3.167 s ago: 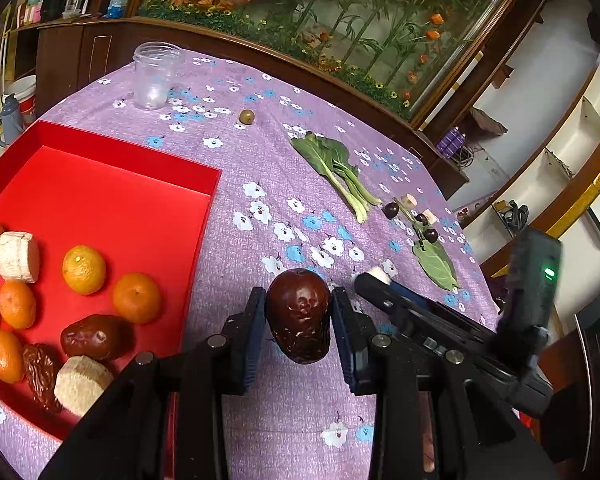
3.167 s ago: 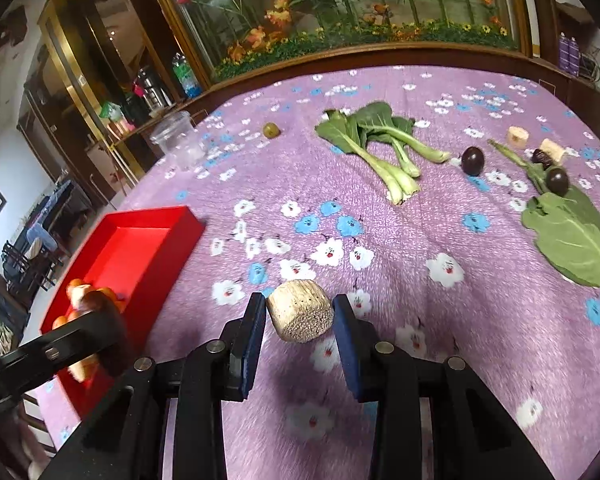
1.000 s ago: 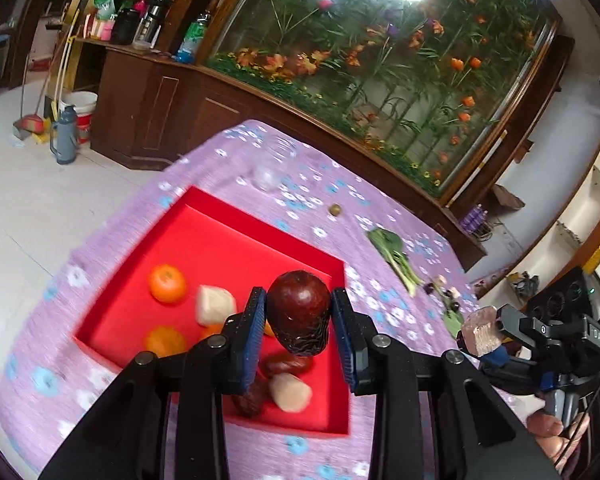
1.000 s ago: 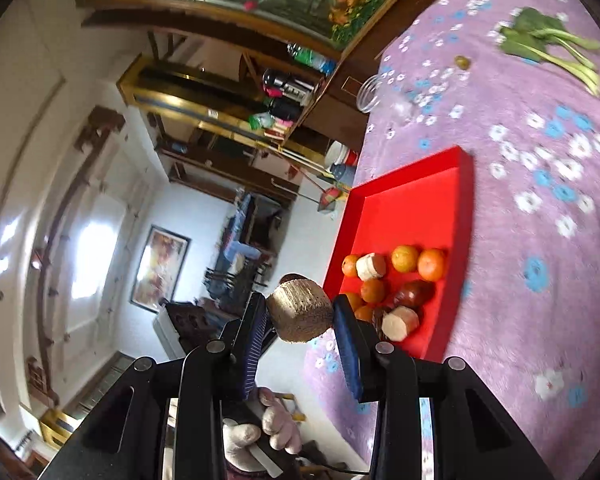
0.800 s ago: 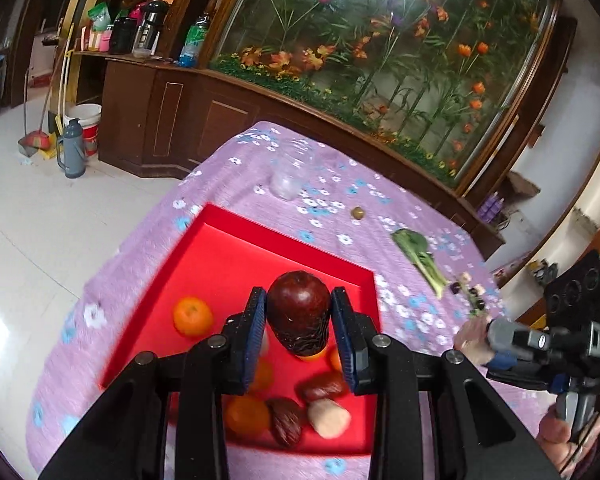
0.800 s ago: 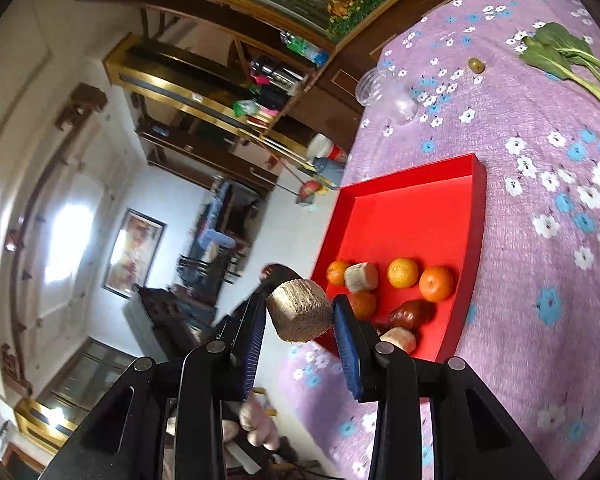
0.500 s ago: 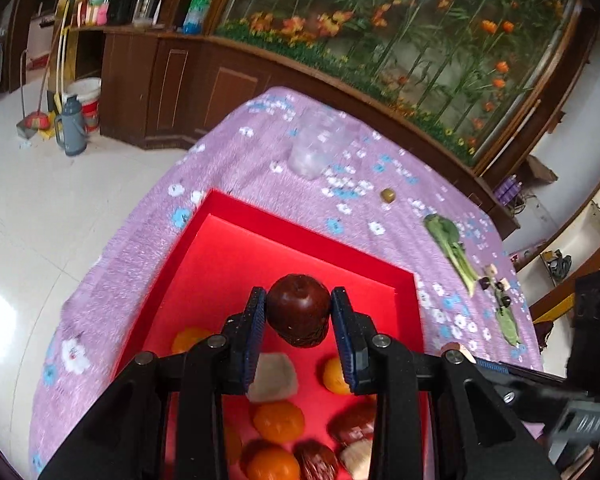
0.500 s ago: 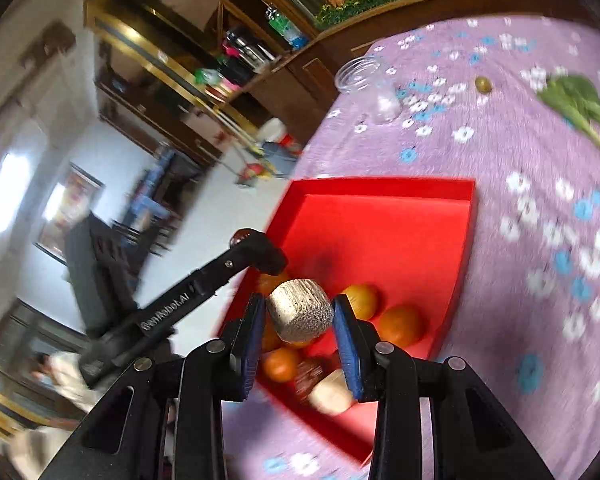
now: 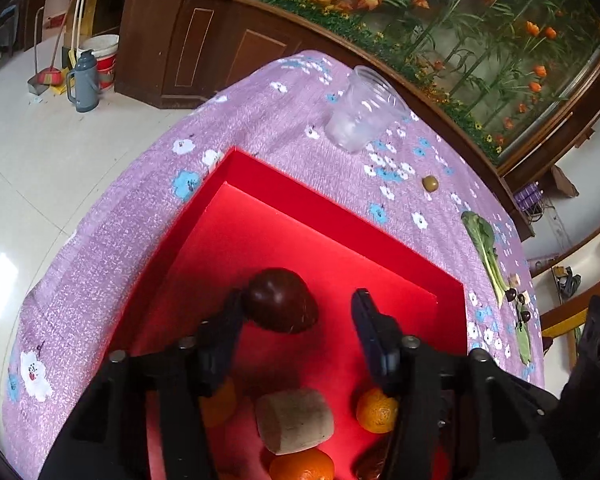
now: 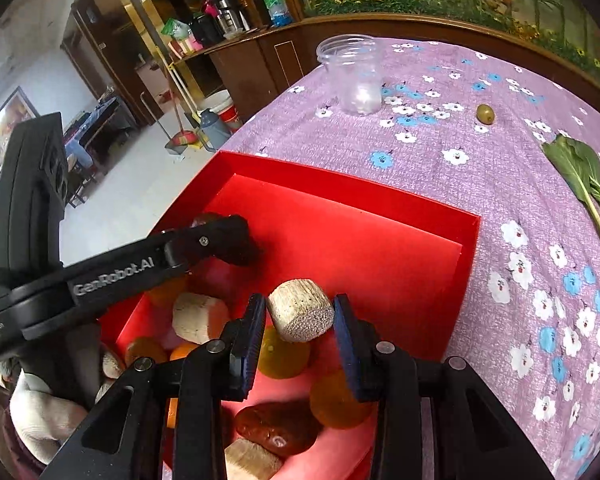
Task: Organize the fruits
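The left gripper (image 9: 296, 328) is held above the red tray (image 9: 340, 216), and its fingers are opening. The dark red fruit (image 9: 280, 300) lies between them, against the left-hand finger (image 9: 224, 332) and well clear of the right-hand one, so it is no longer pressed from both sides. Whether the fruit rests on the tray floor cannot be told. Below the fingers, nearer the camera, a beige cut cylinder (image 9: 294, 420) and two oranges (image 9: 376, 410) are seen in the tray.

The right gripper (image 10: 300, 322) is narrowed on a pale cut piece with a speckled end face (image 10: 300, 316); both blue pads (image 10: 254, 340) are in contact with it. The piece is held above the tray's near corner, over an orange (image 10: 282, 350) and a brown date-like fruit (image 10: 278, 428).

Beyond the fingers, outside the tray on the purple flowered table (image 10: 480, 168), a clear plastic cup (image 10: 354, 78), a small green olive-like fruit (image 10: 485, 114) and leafy greens (image 10: 584, 184) are noted.
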`<action>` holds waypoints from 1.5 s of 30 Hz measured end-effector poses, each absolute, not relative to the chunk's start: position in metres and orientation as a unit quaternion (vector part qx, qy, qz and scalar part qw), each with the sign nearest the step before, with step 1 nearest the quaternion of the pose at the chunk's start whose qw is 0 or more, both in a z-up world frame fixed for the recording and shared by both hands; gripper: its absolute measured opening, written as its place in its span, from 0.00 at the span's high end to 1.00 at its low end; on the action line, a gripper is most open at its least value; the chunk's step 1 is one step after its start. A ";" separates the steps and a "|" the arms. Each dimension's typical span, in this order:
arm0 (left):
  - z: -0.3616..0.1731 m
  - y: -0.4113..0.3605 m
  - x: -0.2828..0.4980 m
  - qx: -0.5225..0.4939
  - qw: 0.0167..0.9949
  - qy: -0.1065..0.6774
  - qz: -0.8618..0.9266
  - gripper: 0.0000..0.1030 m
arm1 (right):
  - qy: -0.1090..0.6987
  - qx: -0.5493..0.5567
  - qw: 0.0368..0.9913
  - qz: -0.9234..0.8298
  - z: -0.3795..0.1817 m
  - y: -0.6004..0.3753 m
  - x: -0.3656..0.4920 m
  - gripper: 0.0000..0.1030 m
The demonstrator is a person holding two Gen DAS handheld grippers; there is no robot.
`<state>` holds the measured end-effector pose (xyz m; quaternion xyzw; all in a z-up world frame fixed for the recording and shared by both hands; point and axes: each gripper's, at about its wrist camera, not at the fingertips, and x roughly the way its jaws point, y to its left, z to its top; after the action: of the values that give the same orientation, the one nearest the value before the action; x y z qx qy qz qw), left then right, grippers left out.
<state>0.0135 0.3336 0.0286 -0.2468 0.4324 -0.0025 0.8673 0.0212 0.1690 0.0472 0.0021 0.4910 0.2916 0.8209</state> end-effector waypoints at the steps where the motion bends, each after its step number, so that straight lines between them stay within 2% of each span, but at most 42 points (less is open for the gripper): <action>1: 0.030 0.333 0.013 -0.245 0.869 0.431 -0.001 0.42 | 0.492 0.002 0.820 0.291 0.046 0.170 0.022 0.62; 4: 0.037 0.332 0.007 -0.242 0.874 0.422 0.002 0.35 | 0.495 0.008 0.819 0.291 0.043 0.170 0.023 0.59; 12: 0.063 0.312 -0.026 -0.197 0.903 0.382 0.033 0.32 | 0.469 0.008 0.835 0.287 0.057 0.155 0.000 0.46; 19: 0.088 0.274 -0.070 -0.142 0.930 0.335 0.059 0.24 | 0.435 0.022 0.860 0.266 0.076 0.115 -0.032 0.43; 22: 0.094 0.256 -0.084 -0.121 0.935 0.324 0.075 0.17 | 0.420 0.027 0.872 0.251 0.082 0.097 -0.046 0.38; 28: 0.095 0.228 -0.110 -0.102 0.939 0.313 0.097 0.10 | 0.391 0.027 0.894 0.215 0.087 0.061 -0.076 0.34; 35: 0.084 0.201 -0.123 -0.079 0.933 0.338 0.097 0.10 | 0.362 0.008 0.913 0.188 0.087 0.038 -0.105 0.29; 45: 0.089 0.170 -0.137 -0.046 0.937 0.334 0.093 0.10 | 0.333 -0.006 0.927 0.171 0.090 0.013 -0.133 0.23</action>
<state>-0.1374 0.1698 0.0893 -0.0460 0.3337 0.0934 0.9369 -0.1325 0.0128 0.0902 -0.0059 0.3327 0.1711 0.9273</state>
